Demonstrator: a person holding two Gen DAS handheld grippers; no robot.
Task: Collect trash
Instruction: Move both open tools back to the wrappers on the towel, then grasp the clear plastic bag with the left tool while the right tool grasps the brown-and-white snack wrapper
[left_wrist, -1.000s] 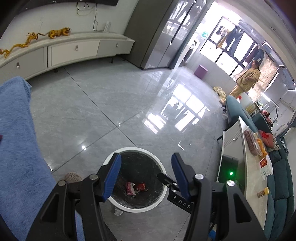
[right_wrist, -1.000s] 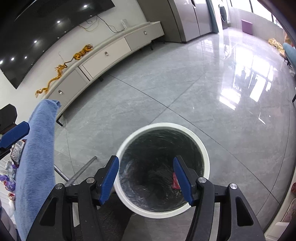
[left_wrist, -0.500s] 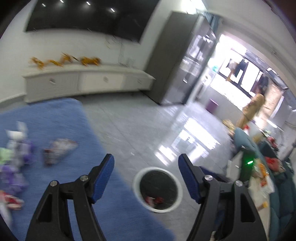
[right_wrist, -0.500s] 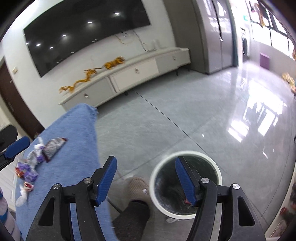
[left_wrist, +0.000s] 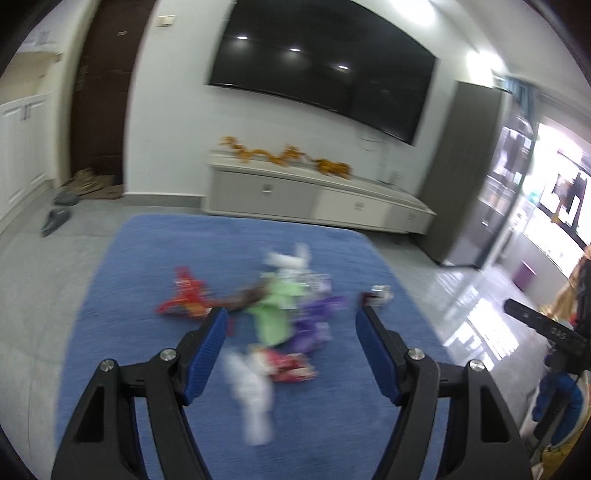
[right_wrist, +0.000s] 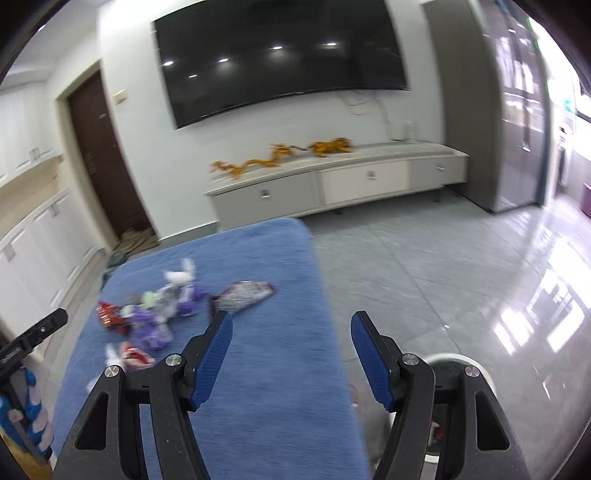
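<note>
**Both grippers wide and empty above the wrapper pile**

The left gripper (left_wrist: 290, 319) hangs over a counter covered in blue cloth (left_wrist: 147, 266), its two blue-padded fingers (left_wrist: 207, 354) spread wide with nothing between them. The right gripper (right_wrist: 290, 325) stands the same way, two fingers far apart and holding nothing, over the right-hand part of the same cloth (right_wrist: 273, 369).

The trash lies in one loose pile (left_wrist: 280, 314) on the cloth, ahead of the left gripper; motion blur smears it, so an exact count is not possible. What can be told apart from the left wrist view: one red wrapper (left_wrist: 184, 295) at the pile's left edge, one light green wrapper (left_wrist: 275, 314) in the middle, a purple cluster (left_wrist: 316, 321) just right of it, one red-and-white wrapper (left_wrist: 291, 365) nearer the gripper, one white crumpled piece (left_wrist: 253, 398) nearest of all, another white piece (left_wrist: 288, 260) at the far side. One silvery dark packet (right_wrist: 243, 293) lies apart from the pile, to its right, just beyond the right gripper's left finger.

One white-rimmed bin (right_wrist: 452, 363) sits on the grey tiled floor (right_wrist: 443, 266) beside the counter, mostly hidden behind the right gripper's right finger. On the far wall hangs one dark screen (right_wrist: 280, 55) above one long low cabinet (right_wrist: 332, 184)
</note>
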